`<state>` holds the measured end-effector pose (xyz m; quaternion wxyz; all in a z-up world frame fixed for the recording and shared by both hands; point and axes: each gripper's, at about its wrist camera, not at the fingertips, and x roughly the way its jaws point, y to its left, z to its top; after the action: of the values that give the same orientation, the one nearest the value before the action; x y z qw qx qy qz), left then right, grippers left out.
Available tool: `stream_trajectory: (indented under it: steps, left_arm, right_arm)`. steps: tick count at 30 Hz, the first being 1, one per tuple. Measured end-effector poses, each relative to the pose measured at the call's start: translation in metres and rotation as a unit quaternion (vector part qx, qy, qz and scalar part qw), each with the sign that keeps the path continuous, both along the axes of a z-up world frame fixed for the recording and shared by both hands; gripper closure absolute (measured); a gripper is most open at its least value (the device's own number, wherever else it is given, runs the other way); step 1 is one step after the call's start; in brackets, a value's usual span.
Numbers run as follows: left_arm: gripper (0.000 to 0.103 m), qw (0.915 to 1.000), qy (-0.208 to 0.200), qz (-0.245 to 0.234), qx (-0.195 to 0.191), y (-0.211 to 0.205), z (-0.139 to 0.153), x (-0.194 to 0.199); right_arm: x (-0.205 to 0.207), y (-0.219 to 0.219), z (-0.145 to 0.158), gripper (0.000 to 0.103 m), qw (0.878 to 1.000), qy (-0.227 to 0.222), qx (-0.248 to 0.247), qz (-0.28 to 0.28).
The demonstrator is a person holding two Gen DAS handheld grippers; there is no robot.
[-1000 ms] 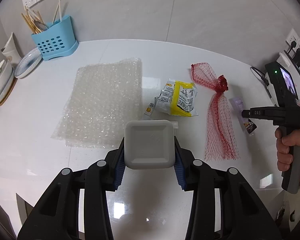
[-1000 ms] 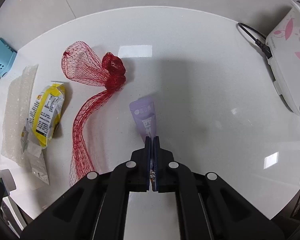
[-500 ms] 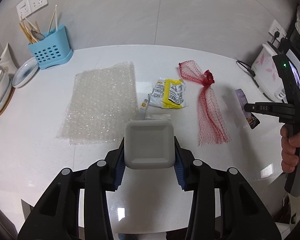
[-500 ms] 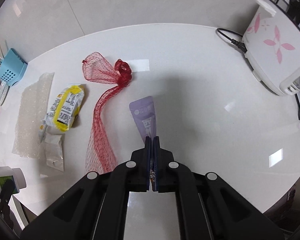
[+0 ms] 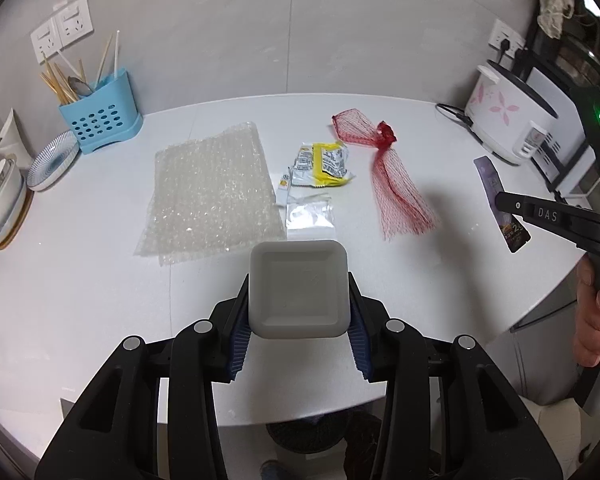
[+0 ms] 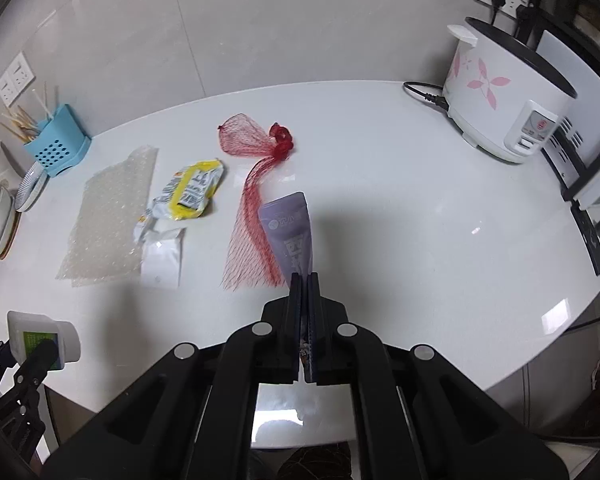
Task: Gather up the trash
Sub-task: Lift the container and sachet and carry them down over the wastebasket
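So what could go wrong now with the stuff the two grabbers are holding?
The right gripper pinches only the lower end of the purple packet, so the thin packet might slip out. The left gripper squeezes the white foam tray by two sides; it could bend or pop free. The red net bag lies close beneath the packet and may snag.

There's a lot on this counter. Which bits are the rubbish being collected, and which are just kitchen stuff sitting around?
Rubbish for the job:
- grey tray, held in the left tool
- purple sachet, pinched in the right tool
- red net bag
- yellow wrapper
- bubble wrap
- small clear packet

Just lying about:
- blue utensil holder
- rice cooker
- striped plate
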<state>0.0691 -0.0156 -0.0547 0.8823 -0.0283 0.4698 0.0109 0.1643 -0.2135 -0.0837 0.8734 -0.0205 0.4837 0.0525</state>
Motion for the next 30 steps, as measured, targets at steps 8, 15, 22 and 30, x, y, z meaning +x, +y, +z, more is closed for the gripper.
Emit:
stream_trajectory:
  steps: [8, 15, 22, 30]
  left_arm:
    - [0.062, 0.9996, -0.019, -0.019, 0.005, 0.010, 0.006, -0.060]
    - [0.062, 0.9993, -0.023, -0.030, -0.005, 0.021, 0.004, -0.118]
    - [0.062, 0.9981, -0.008, -0.055, -0.027, 0.022, -0.013, -0.171]
    - [0.062, 0.9964, 0.016, -0.066, -0.051, 0.018, -0.048, -0.203]
  right_arm:
    - [-0.082, 0.015, 0.011, 0.101, 0.999, -0.037, 0.003, -0.007]
    - [-0.161, 0.033, 0.011, 0.101, 0.998, -0.055, 0.003, -0.001]
    - [-0.223, 0.053, -0.002, 0.101, 0.999, -0.046, 0.003, 0.026]
    - [-0.264, 0.061, -0.029, 0.101, 0.998, -0.031, 0.006, 0.062]
